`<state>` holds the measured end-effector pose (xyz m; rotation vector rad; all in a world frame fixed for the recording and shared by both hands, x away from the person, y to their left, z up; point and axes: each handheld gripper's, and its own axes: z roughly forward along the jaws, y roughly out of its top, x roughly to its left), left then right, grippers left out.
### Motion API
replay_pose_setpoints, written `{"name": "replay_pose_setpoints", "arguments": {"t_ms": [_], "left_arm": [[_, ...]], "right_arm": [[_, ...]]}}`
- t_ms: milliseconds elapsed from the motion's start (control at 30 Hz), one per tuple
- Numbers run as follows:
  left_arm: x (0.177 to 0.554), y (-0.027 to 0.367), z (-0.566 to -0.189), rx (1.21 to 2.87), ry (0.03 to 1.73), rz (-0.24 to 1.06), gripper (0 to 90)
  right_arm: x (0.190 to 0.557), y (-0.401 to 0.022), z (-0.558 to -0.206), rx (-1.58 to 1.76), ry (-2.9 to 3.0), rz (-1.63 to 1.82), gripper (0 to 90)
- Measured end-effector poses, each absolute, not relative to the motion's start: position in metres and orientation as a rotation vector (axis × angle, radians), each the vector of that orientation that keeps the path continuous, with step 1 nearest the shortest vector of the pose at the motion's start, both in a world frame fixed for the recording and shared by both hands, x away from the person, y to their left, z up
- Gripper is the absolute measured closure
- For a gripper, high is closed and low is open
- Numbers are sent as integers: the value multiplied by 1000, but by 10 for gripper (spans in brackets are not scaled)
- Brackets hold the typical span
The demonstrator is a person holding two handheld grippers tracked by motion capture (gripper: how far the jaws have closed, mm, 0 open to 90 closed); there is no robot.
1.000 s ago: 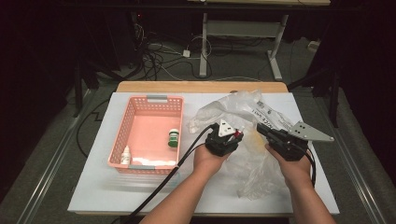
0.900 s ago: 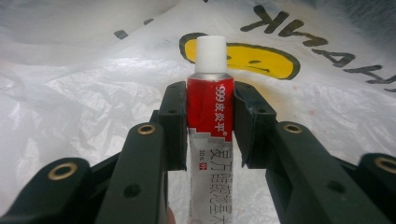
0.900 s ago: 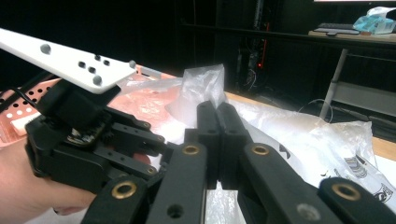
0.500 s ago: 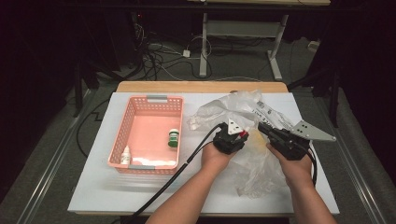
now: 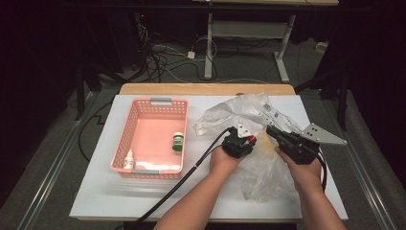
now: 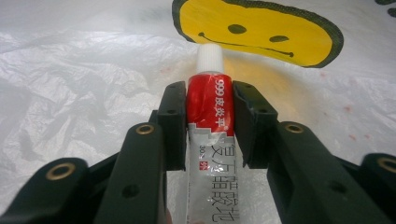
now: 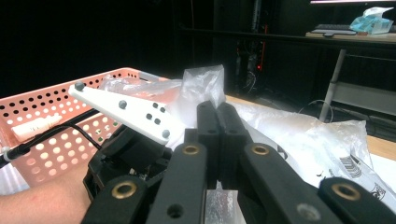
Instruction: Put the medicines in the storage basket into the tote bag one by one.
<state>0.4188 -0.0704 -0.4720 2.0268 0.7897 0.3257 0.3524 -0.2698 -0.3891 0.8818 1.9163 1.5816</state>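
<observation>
Basket (image 5: 143,112): pink, at the left of the table (image 5: 95,191). It already holds a small white dropper bottle (image 5: 129,159) at its near left corner and a green-capped bottle (image 5: 177,143) toward its right wall. I judge those two as packed.

Left gripper (image 5: 238,142): my jaws pinch a tube (image 6: 206,121) by its red shoulder, just below the white cap; the crimped white body runs back toward my hand. The grip looks square, one pad on each flat side.

Tube: red and white with printed characters. In my left gripper view it hangs just above the crinkled plastic, cap pointing at a yellow smiley printed on it. In the high view it sits over the bag, right of the basket and well apart from it.

Bag (image 5: 261,167): clear plastic, crumpled, spread over the right half of the table. I cannot tell whether anything more lies inside.

Right gripper (image 5: 275,134): my jaws are pressed together on a fold of the bag, which rises above the tips in my right gripper view.

Done: the tube is gripped and out of the bag, by my reading.

Left: carry the tube leftward over the basket rim, let it go inside, then check the bag for more.
</observation>
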Motion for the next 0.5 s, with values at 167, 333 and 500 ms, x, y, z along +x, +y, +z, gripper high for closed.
{"name": "replay_pose_setpoints", "arguments": {"t_ms": [167, 333, 500], "left_arm": [[416, -68, -466, 2041, 787, 325, 565], [405, -61, -461, 2034, 773, 307, 513], [393, -49, -460, 2011, 777, 248, 460]], "right_arm": [[352, -270, -389, 882, 1919, 1579, 900], [352, -271, -390, 888, 1918, 1577, 900], [351, -272, -389, 883, 1921, 1571, 900]]}}
